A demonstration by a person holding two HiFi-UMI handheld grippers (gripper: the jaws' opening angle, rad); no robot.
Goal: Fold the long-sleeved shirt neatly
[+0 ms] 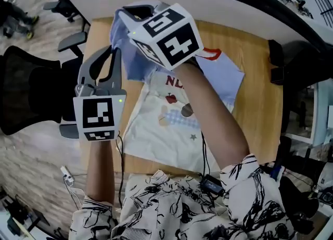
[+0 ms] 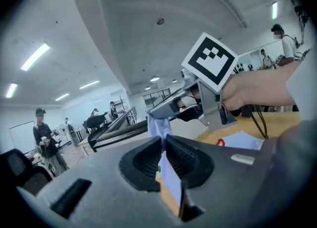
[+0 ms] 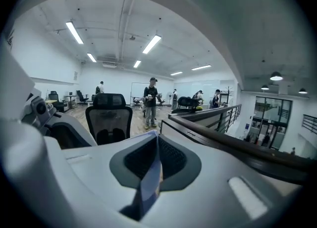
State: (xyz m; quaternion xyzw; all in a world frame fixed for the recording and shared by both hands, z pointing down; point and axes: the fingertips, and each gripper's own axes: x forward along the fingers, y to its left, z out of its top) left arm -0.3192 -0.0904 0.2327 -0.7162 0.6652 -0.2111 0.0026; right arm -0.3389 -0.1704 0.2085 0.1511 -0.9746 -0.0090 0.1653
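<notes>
A person stands at a wooden table point(image 1: 260, 103) with a two-jaw gripper in each hand, both held in the air above the tabletop. The long-sleeved shirt point(image 1: 171, 114), white in the body with a printed picture, lies spread flat on the table below the right gripper point(image 1: 127, 12) and under the forearm that carries it.

One pale blue sleeve point(image 1: 130, 59) is up off the table between the two tools. The left gripper point(image 2: 163, 140) has its jaws pressed together on a fold of this blue cloth, which hangs down through them. Just ahead of it and a little to its right, the right gripper bites the same cloth higher up. The right gripper's own view shows its jaws likewise pinched tight, with a thin blue edge point(image 3: 148, 187) trapped between them and trailing below.

Two grips set apart probably serve to keep the sleeve stretched and flat, so it can be carried across the body of the shirt without bunching. The tight pinch suits such thin, slippery fabric. Both tools point only slightly downward, which likely keeps the sleeve clear of the rest of the shirt.

A black office chair point(image 1: 26, 90) sits beyond the table edge, off to the left of the left gripper.
</notes>
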